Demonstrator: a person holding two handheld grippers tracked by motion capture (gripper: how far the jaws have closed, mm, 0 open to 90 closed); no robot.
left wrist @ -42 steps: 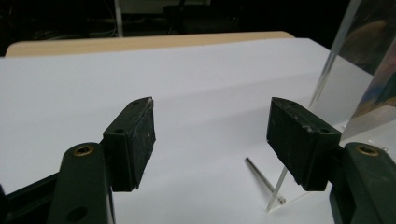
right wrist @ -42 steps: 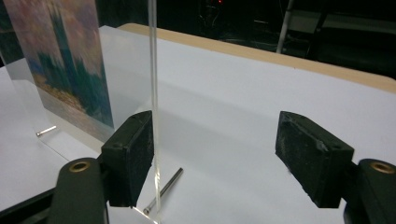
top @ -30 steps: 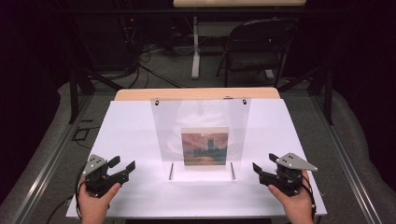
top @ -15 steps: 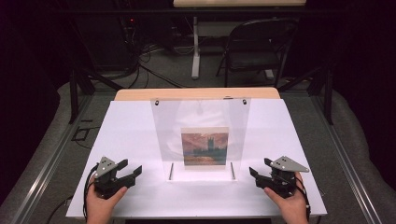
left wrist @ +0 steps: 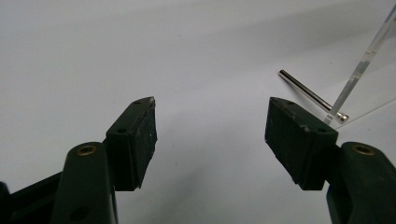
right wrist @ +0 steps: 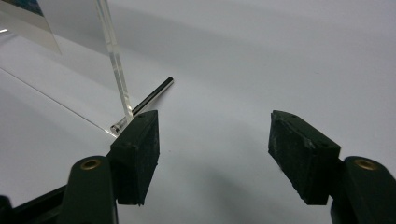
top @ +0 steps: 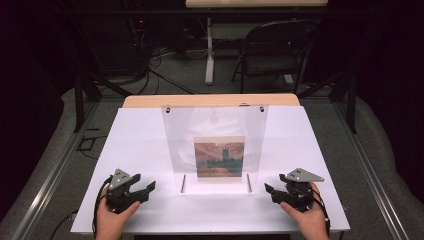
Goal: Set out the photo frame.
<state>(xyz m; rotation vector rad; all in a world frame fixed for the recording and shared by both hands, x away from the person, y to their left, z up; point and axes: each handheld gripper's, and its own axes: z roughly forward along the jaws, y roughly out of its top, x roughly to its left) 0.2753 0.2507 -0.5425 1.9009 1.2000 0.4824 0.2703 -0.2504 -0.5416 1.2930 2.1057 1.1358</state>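
We see a clear stand upright mid-table, a picture in it. Our left gripper sits left of the stand, our right gripper right of it, jaws of both apart and empty.

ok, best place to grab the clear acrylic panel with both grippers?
A judgement: take the clear acrylic panel by its two upright side edges, the left gripper from its left, the right gripper from its right. The sheet stands thin and upright, both edges are bare, and both grippers' jaws are open beside it. Stay above the metal pins at its base.
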